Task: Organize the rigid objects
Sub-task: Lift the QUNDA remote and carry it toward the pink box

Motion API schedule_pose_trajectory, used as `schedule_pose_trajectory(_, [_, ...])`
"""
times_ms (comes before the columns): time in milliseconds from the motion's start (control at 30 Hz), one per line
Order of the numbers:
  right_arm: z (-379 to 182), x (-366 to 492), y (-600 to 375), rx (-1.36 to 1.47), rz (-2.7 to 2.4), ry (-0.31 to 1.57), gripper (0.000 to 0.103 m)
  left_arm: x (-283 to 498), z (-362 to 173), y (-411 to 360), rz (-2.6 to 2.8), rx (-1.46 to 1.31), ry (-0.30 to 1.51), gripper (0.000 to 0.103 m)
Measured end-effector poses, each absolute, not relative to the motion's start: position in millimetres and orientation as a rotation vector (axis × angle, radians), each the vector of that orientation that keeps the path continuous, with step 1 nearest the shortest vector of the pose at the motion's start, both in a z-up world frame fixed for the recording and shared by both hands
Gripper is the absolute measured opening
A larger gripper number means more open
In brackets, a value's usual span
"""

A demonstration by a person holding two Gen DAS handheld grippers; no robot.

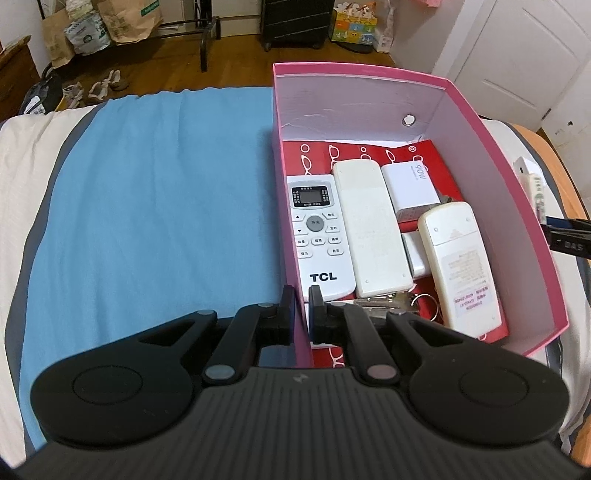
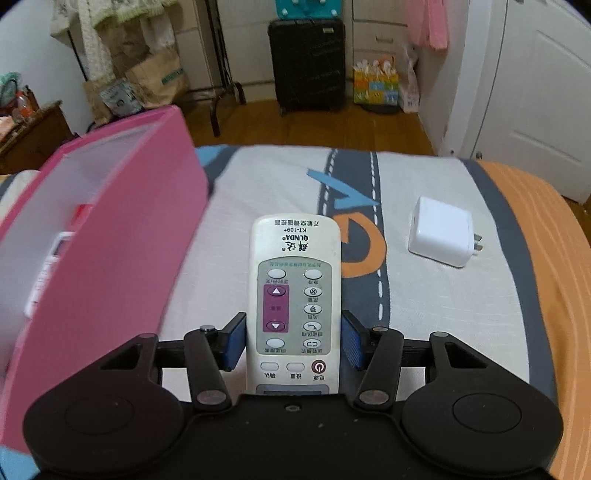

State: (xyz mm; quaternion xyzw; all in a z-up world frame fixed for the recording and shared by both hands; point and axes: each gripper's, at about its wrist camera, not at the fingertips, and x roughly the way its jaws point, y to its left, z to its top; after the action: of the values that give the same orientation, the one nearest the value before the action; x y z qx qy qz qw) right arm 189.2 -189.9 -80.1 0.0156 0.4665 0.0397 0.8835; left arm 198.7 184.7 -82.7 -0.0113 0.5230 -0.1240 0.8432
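In pink box: TCL remote | left claw pinching box wall | right claw gripping QUNDA KT-109+ remote

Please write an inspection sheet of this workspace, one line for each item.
Surface: bed with a patterned cover; blue cloth left of the box.
Job's things: pink box holds a TCL remote, two more remotes, a white charger and keys; another white charger lies outside.
Clutter: nothing seen on the bed.
Claws: left claw shut on the box's near wall; right claw shut on a beige remote.
Cables: nothing seen.
Surroundings: black suitcase, paper bags, shoes, white door.
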Motion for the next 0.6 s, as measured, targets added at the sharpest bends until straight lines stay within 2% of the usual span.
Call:
schedule_pose_trajectory(367, [-37,158,-166,0.01,0.144,0.844,0.058,200,-83,190,-0.311,-0.026,1.106,0.008])
schedule_pose_trajectory(600, [21,139,-146,0.011,0.234,0.699,0.058,200,-83,191,-0.309,-0.033,1.103,0.008])
